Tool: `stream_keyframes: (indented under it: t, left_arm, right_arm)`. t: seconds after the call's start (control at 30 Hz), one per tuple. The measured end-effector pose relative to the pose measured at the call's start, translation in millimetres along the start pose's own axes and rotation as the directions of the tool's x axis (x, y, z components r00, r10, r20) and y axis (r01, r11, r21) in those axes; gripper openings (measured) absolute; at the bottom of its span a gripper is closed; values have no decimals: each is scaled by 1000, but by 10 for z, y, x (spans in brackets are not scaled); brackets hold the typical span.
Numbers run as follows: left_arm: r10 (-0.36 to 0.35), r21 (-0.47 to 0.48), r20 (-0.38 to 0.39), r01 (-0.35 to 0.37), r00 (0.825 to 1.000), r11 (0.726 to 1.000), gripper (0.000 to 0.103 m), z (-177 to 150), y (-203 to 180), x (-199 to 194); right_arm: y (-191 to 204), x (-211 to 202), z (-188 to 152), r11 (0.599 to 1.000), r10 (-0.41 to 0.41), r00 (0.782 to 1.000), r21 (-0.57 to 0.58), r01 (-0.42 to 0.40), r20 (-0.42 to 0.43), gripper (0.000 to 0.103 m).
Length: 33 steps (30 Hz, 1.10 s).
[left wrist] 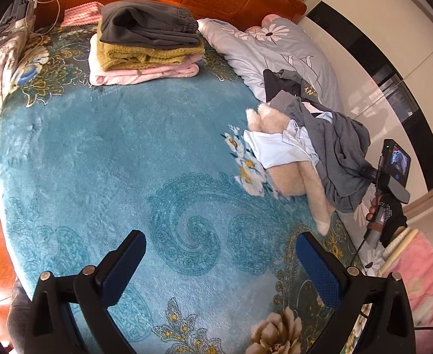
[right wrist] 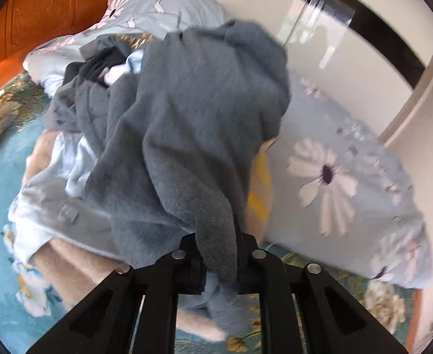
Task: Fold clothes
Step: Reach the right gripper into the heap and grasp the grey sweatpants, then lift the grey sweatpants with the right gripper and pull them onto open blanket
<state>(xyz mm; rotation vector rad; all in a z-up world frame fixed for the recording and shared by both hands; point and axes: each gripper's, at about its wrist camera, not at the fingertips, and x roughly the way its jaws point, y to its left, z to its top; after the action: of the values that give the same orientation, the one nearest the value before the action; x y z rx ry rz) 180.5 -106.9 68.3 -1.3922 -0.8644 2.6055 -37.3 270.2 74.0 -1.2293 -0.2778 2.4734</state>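
From the left wrist view, my left claw (left wrist: 220, 261) hangs spread wide with nothing between its blue-padded fingers, above the bare middle of the teal plush floral blanket (left wrist: 104, 159) on the bed. The thing I care about, the dark grey fleece garment (left wrist: 338, 153), lies off to that claw's right, on top of a loose heap with a pale blue shirt (left wrist: 278, 150) and a cream fuzzy garment (left wrist: 293, 177); my right claw is the nearer one by far, already at the heap's near right edge, though here its fingers are buried behind the grey cloth and only the handle and the gloved hand (left wrist: 388, 214) show. Far back by the headboard sits the finished stack of folded clothes (left wrist: 148, 44), well apart from the heap. From the right wrist view, my right claw (right wrist: 217, 261) is pressed together, pinching a hanging tongue of the grey fleece; the garment rises away from the claw and up the frame, its long axis running roughly straight ahead. I judge the next pull should go leftward, onto the open blanket. This view is motion-blurred, the pads are covered by fabric, and I cannot tell whether this is a hem, sleeve or leg, nor how tangled it is with the shirt beneath.
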Motion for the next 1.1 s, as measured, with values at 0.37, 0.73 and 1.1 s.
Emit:
stream_keyframes:
  t: [0.37,0.73,1.1]
  left_arm:
    - [-61,90,86,53,994,995,103,-28,-309,-533]
    - [-143,199,150,112,978,974,103,-153,-660,-1013]
    - [-156,234,162,116,974,965,103,-273,-753,-1185]
  right_arm:
    - [-972,-1523,694,980,-169,926,156,121,338,9]
    - [-2201,-3185,634,942,-255,796,326,77,549,9]
    - [-2078,-4455,462,998,-39,613,57,-11,789,9]
